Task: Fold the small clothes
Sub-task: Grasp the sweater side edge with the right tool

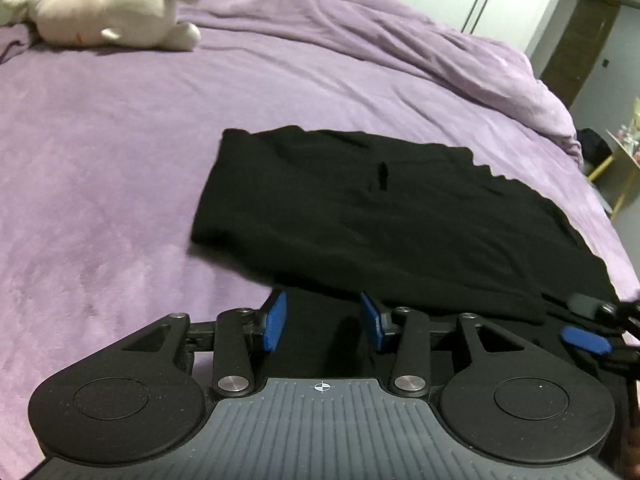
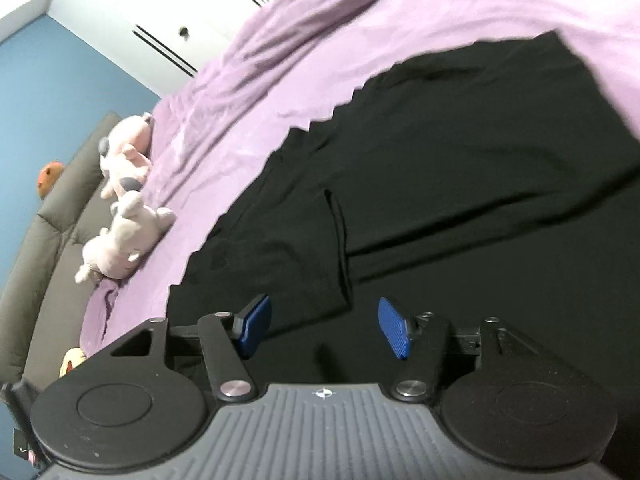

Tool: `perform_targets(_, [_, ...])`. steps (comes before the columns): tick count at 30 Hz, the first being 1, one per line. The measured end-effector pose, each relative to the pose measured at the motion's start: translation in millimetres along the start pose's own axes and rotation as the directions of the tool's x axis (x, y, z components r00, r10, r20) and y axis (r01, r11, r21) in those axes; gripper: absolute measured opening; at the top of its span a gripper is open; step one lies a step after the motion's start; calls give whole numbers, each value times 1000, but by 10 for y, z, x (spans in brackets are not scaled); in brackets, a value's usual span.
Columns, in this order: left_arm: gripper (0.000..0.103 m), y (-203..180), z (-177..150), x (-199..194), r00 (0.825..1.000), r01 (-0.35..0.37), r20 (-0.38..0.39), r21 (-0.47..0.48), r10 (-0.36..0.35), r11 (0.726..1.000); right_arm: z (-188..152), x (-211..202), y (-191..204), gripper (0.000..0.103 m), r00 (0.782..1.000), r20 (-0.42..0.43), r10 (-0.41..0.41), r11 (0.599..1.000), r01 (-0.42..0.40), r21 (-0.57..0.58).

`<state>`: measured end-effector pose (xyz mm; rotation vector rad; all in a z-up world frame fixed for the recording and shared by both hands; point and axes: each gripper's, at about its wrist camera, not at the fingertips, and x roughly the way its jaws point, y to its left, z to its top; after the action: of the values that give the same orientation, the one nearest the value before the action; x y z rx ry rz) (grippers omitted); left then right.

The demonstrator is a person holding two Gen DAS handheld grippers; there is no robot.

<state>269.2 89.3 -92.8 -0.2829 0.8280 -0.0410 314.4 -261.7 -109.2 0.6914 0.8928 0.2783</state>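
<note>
On the purple bedspread (image 1: 120,152), both my left gripper (image 1: 322,322) and right gripper (image 2: 326,328) hang wide and empty over the black garment (image 1: 380,216); risk: pinching one layer only, dragging its fold apart.

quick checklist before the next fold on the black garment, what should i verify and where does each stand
1. Left gripper open: ok, blue pads apart with nothing between them.
2. Right gripper open: ok, pads apart and empty.
3. Black garment lying flat on the purple bedspread: ok, one layer already folded over another.
4. Near edge within reach of both grippers: ok, black cloth lies right in front of both.
5. Plush toys out of the folding area: ok, far off near the headboard.
6. Layers underneath free of bunching: cannot tell, the black cloth hides detail.
</note>
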Motion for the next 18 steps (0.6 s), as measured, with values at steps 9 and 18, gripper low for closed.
perform_targets(9, [47, 18, -77, -17, 1000, 6, 6, 41, -6, 999, 48, 346, 359, 12, 999, -42, -35, 985, 27, -171])
perform_targets(18, [45, -382, -183, -117, 993, 101, 42, 160, -109, 982, 382, -84, 1078, 8, 983, 118, 144, 938, -98, -332])
